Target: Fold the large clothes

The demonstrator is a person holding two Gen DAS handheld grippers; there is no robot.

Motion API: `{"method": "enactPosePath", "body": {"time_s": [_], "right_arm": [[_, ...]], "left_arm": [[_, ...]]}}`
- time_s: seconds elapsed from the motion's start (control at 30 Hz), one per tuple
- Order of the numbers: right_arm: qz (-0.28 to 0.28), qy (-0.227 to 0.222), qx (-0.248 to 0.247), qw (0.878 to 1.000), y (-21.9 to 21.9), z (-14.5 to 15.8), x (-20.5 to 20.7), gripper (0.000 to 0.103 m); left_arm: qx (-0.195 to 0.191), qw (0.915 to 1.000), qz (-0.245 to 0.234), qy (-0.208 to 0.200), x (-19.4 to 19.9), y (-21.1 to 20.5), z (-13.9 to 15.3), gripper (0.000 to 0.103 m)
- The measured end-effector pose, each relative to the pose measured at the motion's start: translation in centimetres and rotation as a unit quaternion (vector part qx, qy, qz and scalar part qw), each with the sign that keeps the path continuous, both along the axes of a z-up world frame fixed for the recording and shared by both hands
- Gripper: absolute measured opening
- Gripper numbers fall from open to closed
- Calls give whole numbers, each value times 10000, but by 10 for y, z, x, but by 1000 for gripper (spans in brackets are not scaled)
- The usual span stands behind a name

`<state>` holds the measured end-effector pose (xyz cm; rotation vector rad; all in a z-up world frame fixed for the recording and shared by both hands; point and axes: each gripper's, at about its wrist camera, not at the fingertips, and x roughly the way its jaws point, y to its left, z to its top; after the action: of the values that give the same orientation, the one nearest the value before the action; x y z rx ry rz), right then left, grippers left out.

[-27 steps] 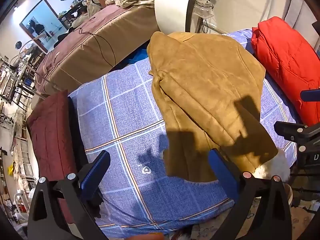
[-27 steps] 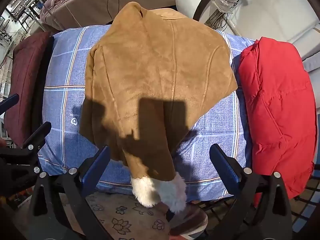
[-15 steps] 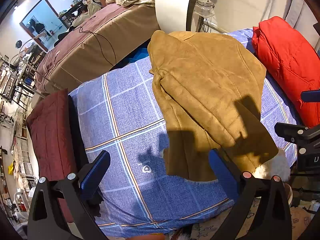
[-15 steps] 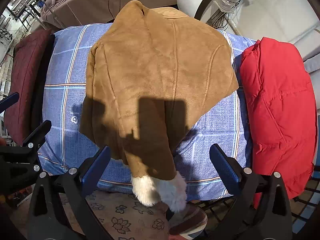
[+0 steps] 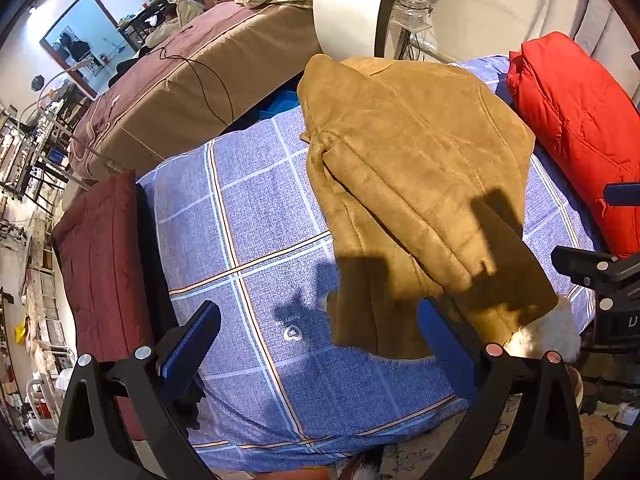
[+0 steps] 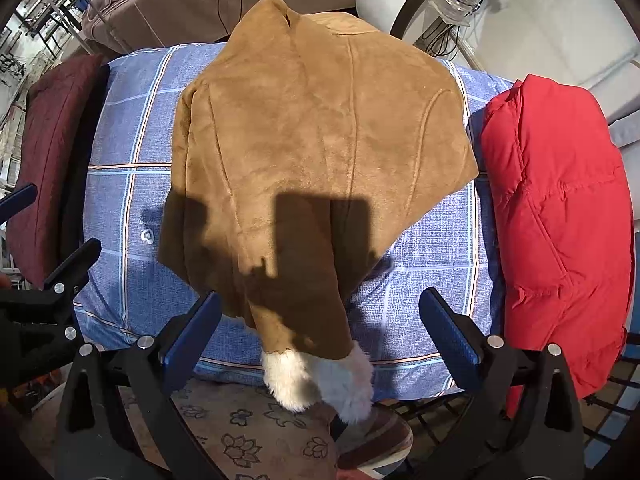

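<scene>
Nothing has really moved since the earlier frames: both grippers hang where they were above the bed, and the coat lies the same. Left gripper (image 5: pixel 320 344) is spread wide, nothing between its blue pads (image 5: pixel 190 344), tilted steeply down over the near edge of the blue checked bedcover (image 5: pixel 256 216). Right gripper (image 6: pixel 320 332) also spread wide and empty, pointing down, with the coat's fluffy white cuff (image 6: pixel 320 376) showing between its fingers but not touched. Tan suede coat (image 6: pixel 320 140) lies back-up on the middle of the bedcover, with what looks like the collar end toward the far side; one sleeve runs toward the near edge, its cuff hanging off over the floral rug (image 6: pixel 240 432). Gripper shadows fall on the coat's lower part. Red puffer jacket (image 6: pixel 560 216) sits folded at the right end of the bed, just beside the coat, apart from it. Folded dark red quilt (image 5: pixel 96 264) sits at the left end, well apart from the coat. A striped shoe (image 6: pixel 376 436) shows under the cuff on the rug. Behind the bed: a white curved panel (image 5: pixel 344 4) with lettering, and a second bed with a brown cover (image 5: pixel 192 80) and a black cable on it.
</scene>
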<state>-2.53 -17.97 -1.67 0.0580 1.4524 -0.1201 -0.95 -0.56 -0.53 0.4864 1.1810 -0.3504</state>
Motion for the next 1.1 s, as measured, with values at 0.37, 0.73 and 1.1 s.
{"method": "enactPosePath", "body": {"time_s": [0.37, 0.73, 1.1], "right_arm": [[-6, 1, -33, 10000, -1, 1, 0, 97], [26, 36, -122, 9999, -1, 0, 1, 97], [36, -45, -185, 9998, 0, 0, 0, 97]], "left_arm": [[3, 10000, 10, 21, 1, 1, -1, 97], [16, 10000, 14, 40, 1, 0, -3, 97], [25, 10000, 44, 67, 1, 3, -5, 97]]}}
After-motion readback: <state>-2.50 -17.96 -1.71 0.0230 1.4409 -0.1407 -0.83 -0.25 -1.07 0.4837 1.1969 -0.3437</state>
